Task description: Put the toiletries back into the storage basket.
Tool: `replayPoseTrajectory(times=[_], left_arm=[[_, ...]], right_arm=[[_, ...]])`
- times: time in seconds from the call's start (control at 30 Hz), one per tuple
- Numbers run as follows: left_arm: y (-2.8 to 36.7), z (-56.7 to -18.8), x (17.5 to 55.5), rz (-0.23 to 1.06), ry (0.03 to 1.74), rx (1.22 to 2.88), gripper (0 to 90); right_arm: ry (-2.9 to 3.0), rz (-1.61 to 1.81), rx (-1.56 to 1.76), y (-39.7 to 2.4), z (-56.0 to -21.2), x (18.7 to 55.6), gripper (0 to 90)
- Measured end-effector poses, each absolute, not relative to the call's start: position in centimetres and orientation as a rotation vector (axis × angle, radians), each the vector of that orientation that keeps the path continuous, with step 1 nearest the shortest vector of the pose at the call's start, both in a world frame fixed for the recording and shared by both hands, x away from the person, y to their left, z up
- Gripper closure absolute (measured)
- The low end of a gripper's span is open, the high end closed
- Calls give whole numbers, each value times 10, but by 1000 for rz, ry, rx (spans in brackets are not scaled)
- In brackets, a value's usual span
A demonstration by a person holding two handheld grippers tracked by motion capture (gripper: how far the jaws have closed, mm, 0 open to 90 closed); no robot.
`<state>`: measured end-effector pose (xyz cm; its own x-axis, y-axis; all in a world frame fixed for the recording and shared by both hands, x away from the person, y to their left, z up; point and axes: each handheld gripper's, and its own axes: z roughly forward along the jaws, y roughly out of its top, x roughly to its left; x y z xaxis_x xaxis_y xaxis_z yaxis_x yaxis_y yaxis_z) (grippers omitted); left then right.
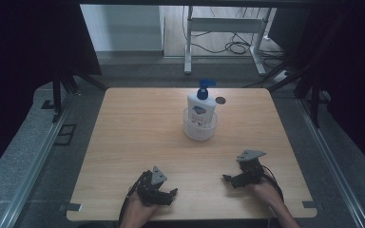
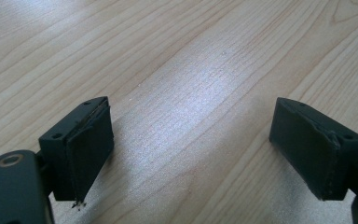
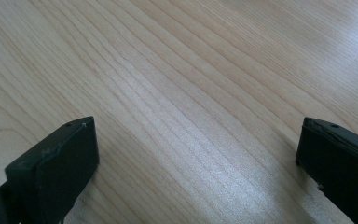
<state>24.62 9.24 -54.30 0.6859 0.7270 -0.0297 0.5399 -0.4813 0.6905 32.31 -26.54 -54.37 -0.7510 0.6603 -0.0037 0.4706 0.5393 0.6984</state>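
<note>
A white pump bottle with a blue pump head stands upright inside a round clear container on the far middle of the wooden table. My left gripper rests near the front edge at the left, held by a hand, its jaws wide apart. In the left gripper view the left gripper has only bare wood between its jaws. My right gripper lies near the front right, pointing left, open. In the right gripper view the right gripper also spans bare wood.
A small dark round spot lies on the table just right of the bottle. Beyond the far edge stand a white desk frame and cables on the floor. Metal rails run along both sides of the table.
</note>
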Motion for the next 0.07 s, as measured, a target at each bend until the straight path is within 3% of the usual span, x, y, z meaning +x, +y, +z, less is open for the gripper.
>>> replayPoseTrajectory(times=[0.07], left_arm=[[92, -543, 246, 349, 967, 2205, 131]], right_arm=[[2512, 1020, 945, -266, -544, 323, 0]])
